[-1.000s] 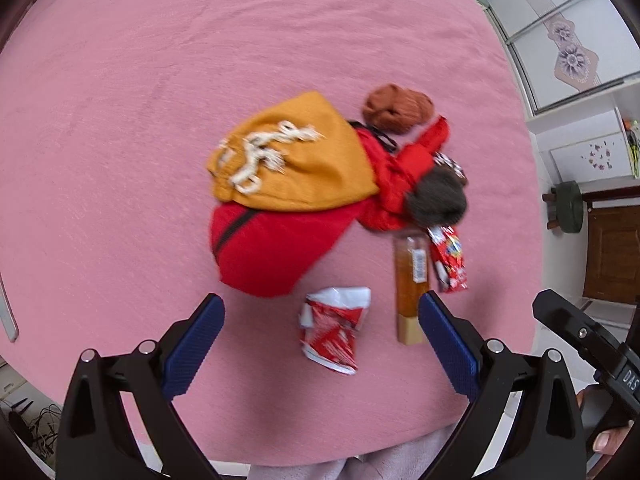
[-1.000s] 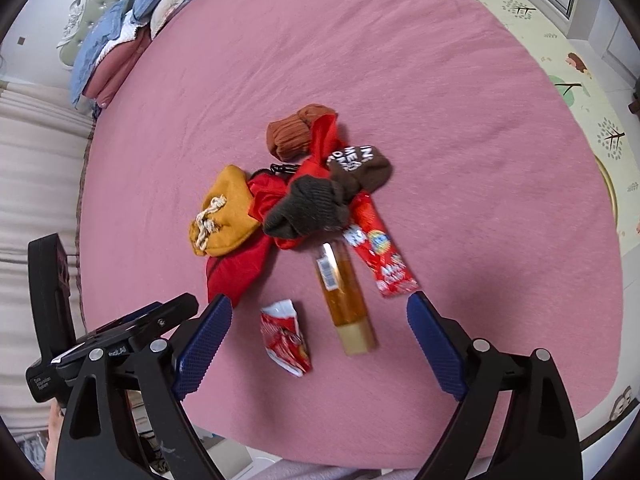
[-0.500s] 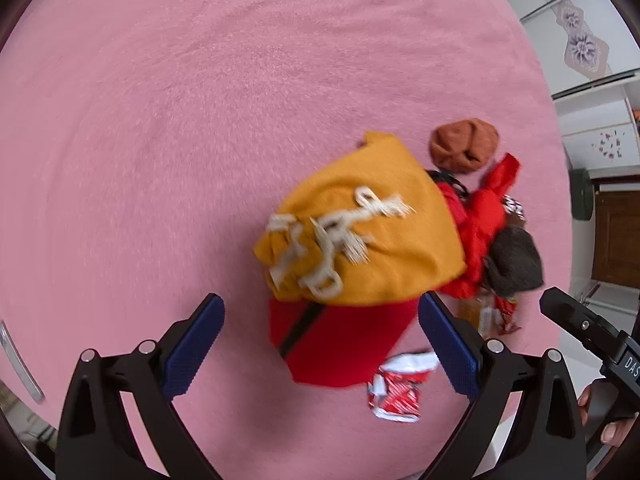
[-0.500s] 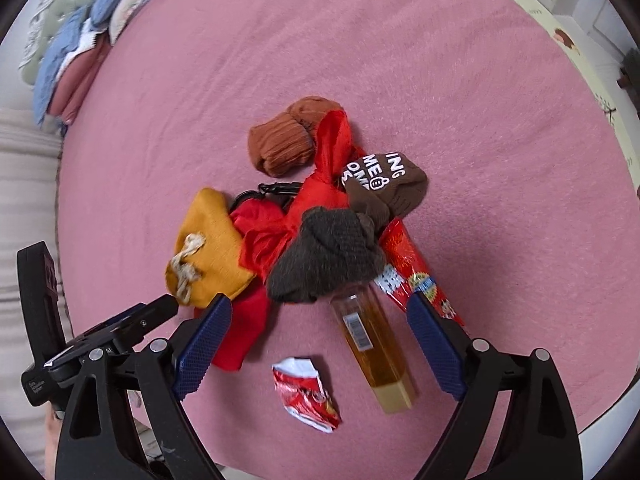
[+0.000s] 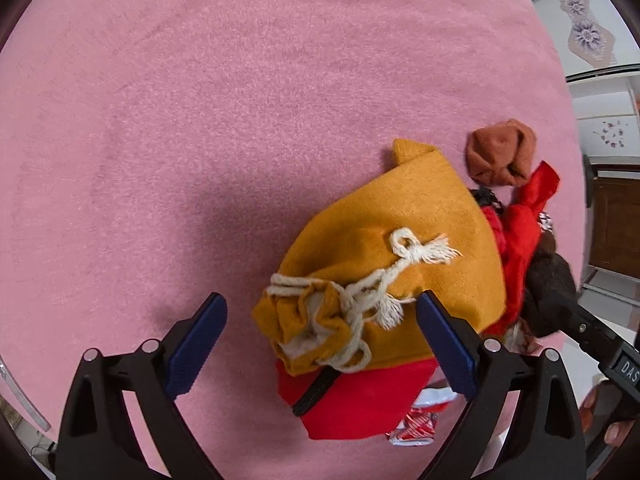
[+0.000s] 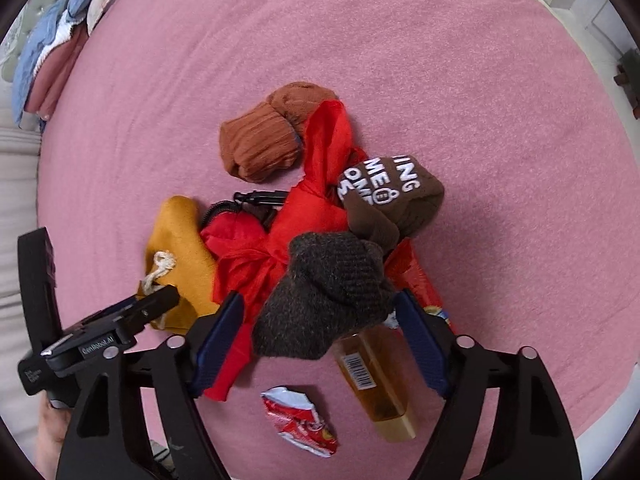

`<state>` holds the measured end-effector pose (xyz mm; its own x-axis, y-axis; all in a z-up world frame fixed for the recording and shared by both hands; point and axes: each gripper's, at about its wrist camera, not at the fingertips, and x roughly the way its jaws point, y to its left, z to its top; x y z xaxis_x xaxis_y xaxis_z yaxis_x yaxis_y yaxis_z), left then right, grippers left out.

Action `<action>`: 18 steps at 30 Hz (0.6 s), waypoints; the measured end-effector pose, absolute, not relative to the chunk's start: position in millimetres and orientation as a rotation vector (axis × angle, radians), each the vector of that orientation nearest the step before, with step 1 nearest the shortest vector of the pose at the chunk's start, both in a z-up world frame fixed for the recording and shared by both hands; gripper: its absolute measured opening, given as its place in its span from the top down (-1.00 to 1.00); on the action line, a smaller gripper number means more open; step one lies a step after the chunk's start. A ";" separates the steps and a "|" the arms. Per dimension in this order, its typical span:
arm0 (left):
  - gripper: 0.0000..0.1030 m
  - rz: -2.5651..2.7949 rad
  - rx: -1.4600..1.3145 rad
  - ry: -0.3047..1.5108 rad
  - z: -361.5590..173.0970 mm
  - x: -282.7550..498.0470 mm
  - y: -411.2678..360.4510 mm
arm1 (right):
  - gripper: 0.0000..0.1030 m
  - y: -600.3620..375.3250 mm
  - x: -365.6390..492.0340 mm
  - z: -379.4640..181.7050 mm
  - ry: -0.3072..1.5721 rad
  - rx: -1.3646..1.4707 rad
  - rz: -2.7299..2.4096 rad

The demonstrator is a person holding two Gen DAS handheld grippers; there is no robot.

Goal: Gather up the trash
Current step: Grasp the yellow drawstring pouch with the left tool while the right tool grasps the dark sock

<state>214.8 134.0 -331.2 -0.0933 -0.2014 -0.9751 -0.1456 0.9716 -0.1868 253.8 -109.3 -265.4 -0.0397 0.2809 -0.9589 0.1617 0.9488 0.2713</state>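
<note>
Pink bedding [image 6: 460, 60] covered the whole surface, with folded blue and pink linens [image 6: 52, 52] stacked at its far left corner in the right wrist view. Readable writing was sparse: white letters "ING", "ME" and "OME" on the brown sock [image 6: 390, 196], a barcode on the amber bottle [image 6: 374, 376], and "GenRobot.AI" on the left gripper's body seen from the right camera. The crumpled red wrapper [image 6: 300, 420] lay on the bedding just left of the bottle, apart from the clothing pile; the long red snack packet [image 6: 420, 280] was tucked under the dark knit sock [image 6: 324, 300]. The rust sock [image 5: 500, 152] sat beyond the mustard drawstring pouch [image 5: 400, 240], which lay over a red zip bag [image 5: 352, 404]. Compared with a second earlier, both cameras had moved closer: the left gripper [image 5: 320, 336], jaws apart and empty, now straddled the pouch's tied mouth, and the right gripper [image 6: 318, 344], likewise spread, framed the dark sock.
</note>
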 end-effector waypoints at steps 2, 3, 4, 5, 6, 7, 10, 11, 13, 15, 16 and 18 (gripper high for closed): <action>-0.65 -0.052 -0.271 1.664 -332.0 216.6 132.5 | -0.25 -110.5 253.5 -268.3 1.623 0.335 0.093; -0.51 -0.052 -0.281 1.664 -332.3 217.2 132.2 | -0.14 -112.0 252.8 -270.5 1.629 0.334 0.088; -0.48 -0.053 -0.292 1.664 -332.5 217.5 131.4 | -0.08 -113.8 252.1 -271.8 1.631 0.345 0.087; -0.45 -0.039 -0.288 1.663 -331.4 217.3 128.7 | -0.05 -116.8 253.0 -272.1 1.629 0.355 0.090; -0.37 -0.034 -0.288 1.659 -330.1 217.0 126.4 | 0.02 -119.0 252.4 -271.2 1.625 0.348 0.089; -0.32 -0.031 -0.286 1.657 -329.4 216.3 124.2 | 0.07 -119.8 252.0 -270.0 1.620 0.334 0.087; -0.04 -0.018 -0.308 1.641 -325.2 211.1 120.4 | 0.17 -121.4 251.3 -264.0 1.607 0.301 0.094; 0.17 -0.012 -0.323 1.637 -323.7 208.6 123.3 | 0.17 -122.4 250.8 -261.7 1.601 0.299 0.099; 0.20 -0.010 -0.357 1.626 -315.6 202.8 125.9 | 0.18 -124.1 249.1 -255.8 1.588 0.283 0.102; 0.23 -0.011 -0.366 1.608 -308.6 197.4 128.5 | 0.19 -129.4 247.9 -249.2 1.575 0.291 0.110; 0.23 -0.017 -0.373 1.596 -303.4 194.1 128.8 | 0.19 -131.9 246.2 -246.3 1.568 0.292 0.112; 0.24 -0.022 -0.383 1.580 -294.7 188.5 128.1 | 0.19 -135.9 242.6 -240.2 1.559 0.284 0.112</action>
